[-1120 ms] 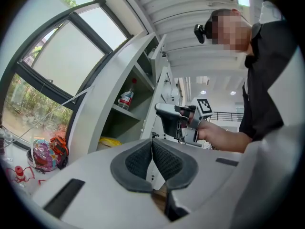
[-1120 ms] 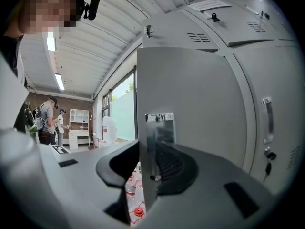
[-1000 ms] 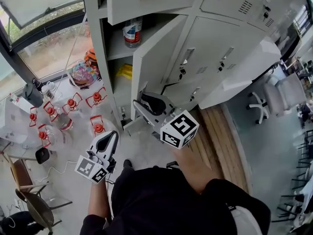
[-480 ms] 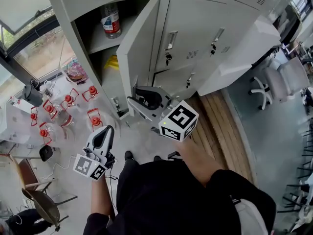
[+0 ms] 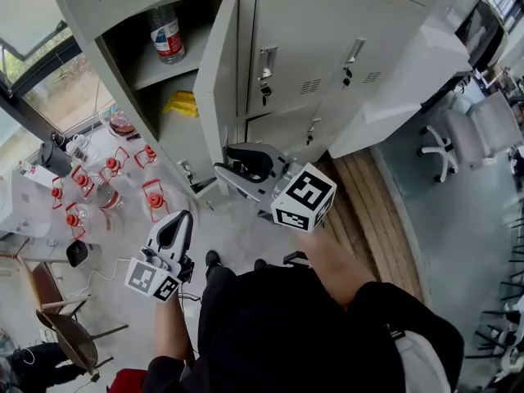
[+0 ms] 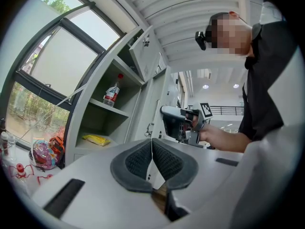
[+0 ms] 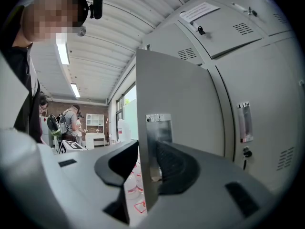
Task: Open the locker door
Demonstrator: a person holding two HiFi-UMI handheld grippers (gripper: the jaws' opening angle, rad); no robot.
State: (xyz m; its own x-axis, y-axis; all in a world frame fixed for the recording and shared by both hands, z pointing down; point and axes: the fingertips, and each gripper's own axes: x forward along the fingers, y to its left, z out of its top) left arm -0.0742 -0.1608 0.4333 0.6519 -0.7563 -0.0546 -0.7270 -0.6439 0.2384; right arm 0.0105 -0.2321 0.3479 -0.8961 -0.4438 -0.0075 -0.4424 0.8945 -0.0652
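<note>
Your right gripper [image 7: 147, 151] has just been opening, with the locker door [image 7: 186, 99] edge between its jaws; your left gripper [image 6: 152, 147] is clenched.

Bottle [image 5: 166, 35] upright on upper locker shelf [image 5: 160, 74]; yellow packet [image 5: 183, 103] below

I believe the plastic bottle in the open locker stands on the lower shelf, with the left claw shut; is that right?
Not quite: the bottle stands on the upper shelf, above the yellow item, as the head view shows. The left claw is indeed shut.

A bottle [image 5: 166, 35] stands above a yellow packet [image 5: 182, 103].
</note>
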